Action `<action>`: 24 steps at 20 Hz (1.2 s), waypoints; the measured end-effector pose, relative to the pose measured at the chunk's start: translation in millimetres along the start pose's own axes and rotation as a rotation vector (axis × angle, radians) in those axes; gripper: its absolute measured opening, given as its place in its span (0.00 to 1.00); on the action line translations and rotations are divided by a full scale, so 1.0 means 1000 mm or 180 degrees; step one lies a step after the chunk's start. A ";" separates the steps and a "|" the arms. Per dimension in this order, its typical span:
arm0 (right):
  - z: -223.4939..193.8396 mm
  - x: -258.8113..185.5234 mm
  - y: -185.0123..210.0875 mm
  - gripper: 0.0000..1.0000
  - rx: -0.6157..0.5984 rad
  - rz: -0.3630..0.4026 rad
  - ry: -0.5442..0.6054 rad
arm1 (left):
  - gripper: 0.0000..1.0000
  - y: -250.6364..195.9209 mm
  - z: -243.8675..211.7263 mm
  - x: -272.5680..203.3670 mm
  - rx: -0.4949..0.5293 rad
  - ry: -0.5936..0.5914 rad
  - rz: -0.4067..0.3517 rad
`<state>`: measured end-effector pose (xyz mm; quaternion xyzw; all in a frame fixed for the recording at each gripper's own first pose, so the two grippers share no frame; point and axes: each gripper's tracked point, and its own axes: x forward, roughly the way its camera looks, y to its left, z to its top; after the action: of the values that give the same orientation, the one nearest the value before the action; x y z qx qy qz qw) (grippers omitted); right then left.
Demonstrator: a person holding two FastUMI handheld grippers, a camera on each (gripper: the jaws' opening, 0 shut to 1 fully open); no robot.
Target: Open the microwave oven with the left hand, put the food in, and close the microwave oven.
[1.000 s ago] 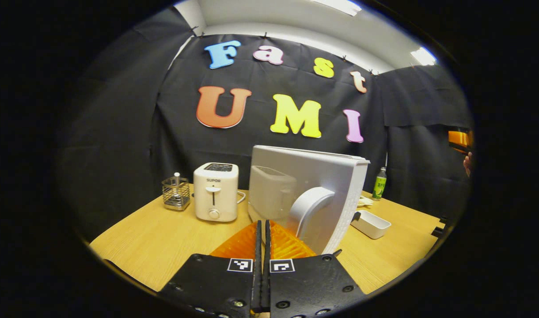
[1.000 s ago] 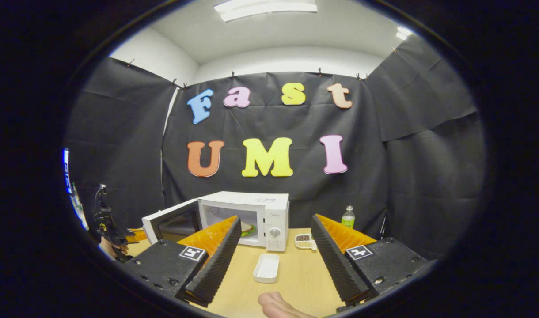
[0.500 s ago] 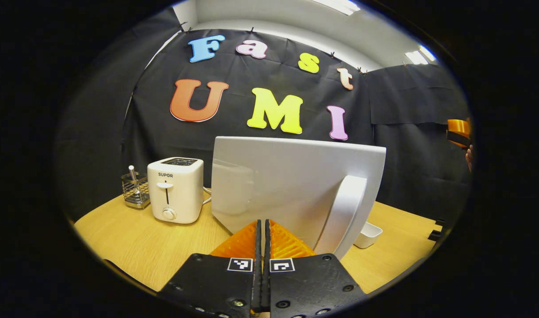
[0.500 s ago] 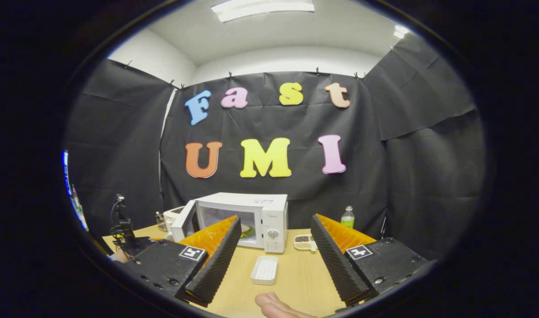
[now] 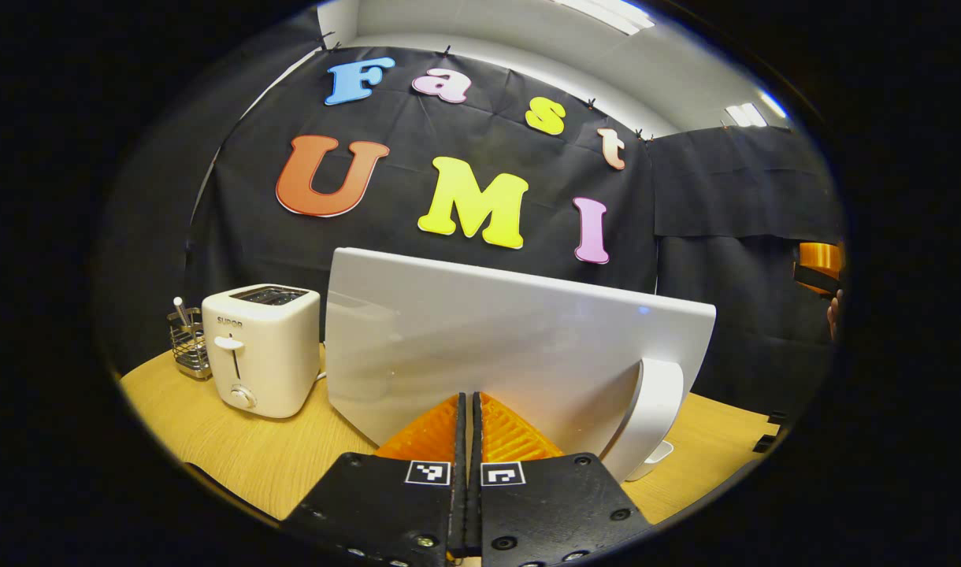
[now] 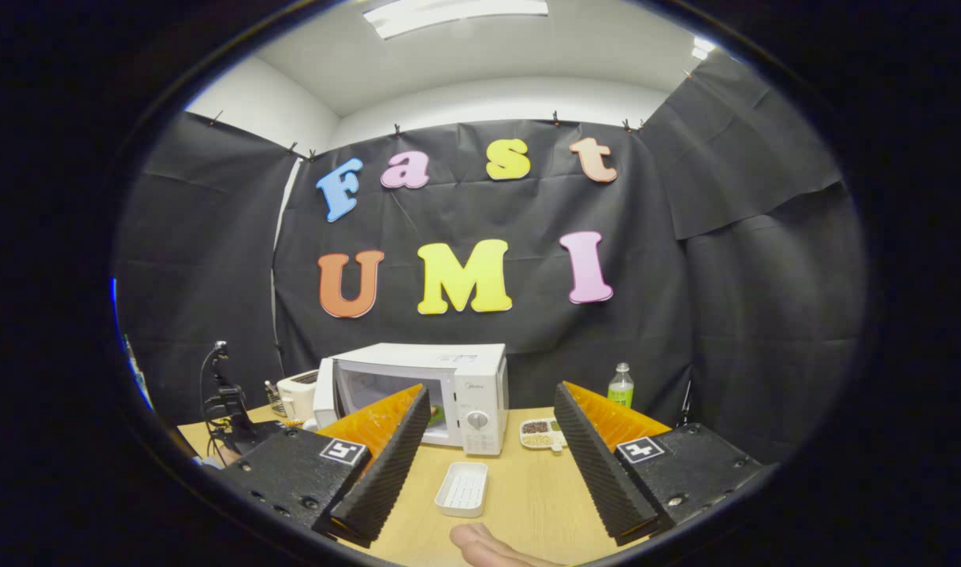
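Note:
The white microwave (image 6: 417,370) stands at the back of the wooden table (image 6: 528,504). Its door (image 5: 488,331) stands slightly ajar and spreads across the left gripper view, with the curved handle (image 5: 650,409) at its right edge. My left gripper (image 5: 469,398) is shut, nothing between its fingers, and its tips are at the door's outer face. Food, a sandwich (image 6: 435,414), shows dimly inside the oven behind a finger. My right gripper (image 6: 491,389) hangs open and empty, well back from the microwave.
A white toaster (image 5: 264,350) and a wire basket (image 5: 185,342) stand left of the microwave. A white tray (image 6: 462,488), a small dish of beans (image 6: 542,431) and a green bottle (image 6: 621,386) lie in front and to the right. A hand (image 6: 488,545) shows at the bottom.
The microwave door has swung from wide open to almost shut, with my shut left gripper following against its outer face. The right gripper has stayed open and drifted only slightly.

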<state>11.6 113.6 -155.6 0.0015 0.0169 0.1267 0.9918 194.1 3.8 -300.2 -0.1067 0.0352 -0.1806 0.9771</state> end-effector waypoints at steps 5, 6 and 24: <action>-0.022 0.018 -0.031 1.00 0.0096 -0.0027 0.0017 | 0.00 -0.018 -0.001 0.033 0.0078 0.0047 -0.0077; -0.025 0.023 -0.035 0.92 0.0110 -0.0033 0.0023 | 0.00 -0.023 -0.002 0.039 0.0084 0.0062 -0.0109; -0.071 0.064 -0.076 1.00 0.0397 0.0084 0.0243 | 0.00 -0.041 -0.018 0.165 -0.0032 0.0340 0.0225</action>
<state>90.0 56.4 -229.1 0.0587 0.0626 0.1385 0.9866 332.0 -96.5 -313.6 -0.1005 0.0920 -0.1512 0.9791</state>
